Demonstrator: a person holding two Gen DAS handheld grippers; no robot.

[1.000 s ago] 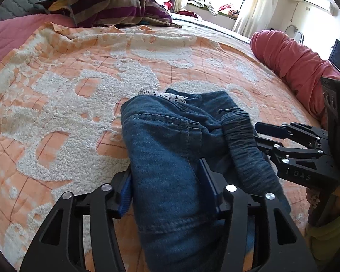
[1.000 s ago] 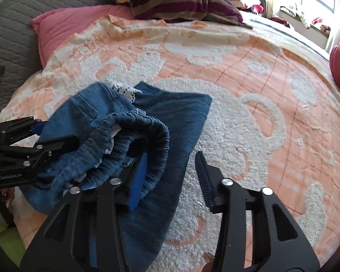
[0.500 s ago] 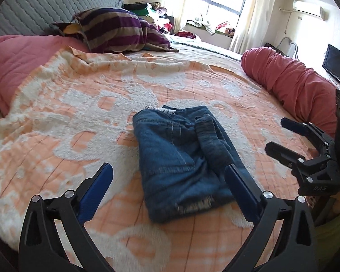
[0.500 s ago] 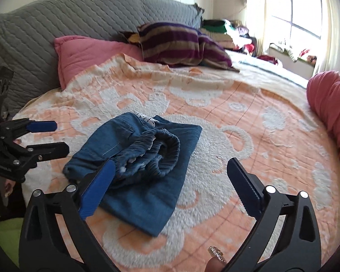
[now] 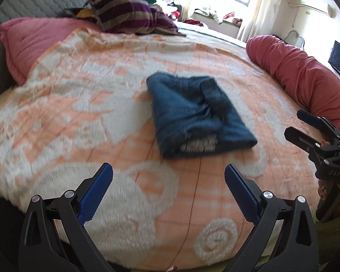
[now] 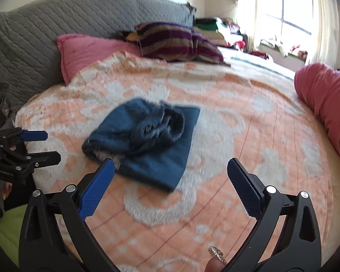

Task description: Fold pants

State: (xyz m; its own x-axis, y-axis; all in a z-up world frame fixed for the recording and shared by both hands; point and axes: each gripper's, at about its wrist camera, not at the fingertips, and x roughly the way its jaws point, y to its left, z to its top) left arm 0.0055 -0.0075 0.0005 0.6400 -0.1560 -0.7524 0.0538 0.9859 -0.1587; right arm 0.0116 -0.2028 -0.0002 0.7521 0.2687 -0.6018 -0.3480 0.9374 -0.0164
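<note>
Both grippers, left (image 5: 168,176) and right (image 6: 171,172), hover spread wide short of the pants (image 5: 197,113), a folded, rumpled denim bundle.

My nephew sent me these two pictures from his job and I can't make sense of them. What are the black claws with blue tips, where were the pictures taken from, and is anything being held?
No robot here: a person holds a two-finger gripper in each hand, each with a wide-angle camera looking forward along its fingers. One picture comes from the left gripper, with the right one showing at its edge. The other comes from the right gripper, with the left one at its edge. The blue tips are the pads on the jaws. Both sets of jaws stand wide open and hold nothing. On the blanket lie folded jeans, apart from both grippers. Behind are a pink pillow, a striped pillow and a red bolster.
</note>
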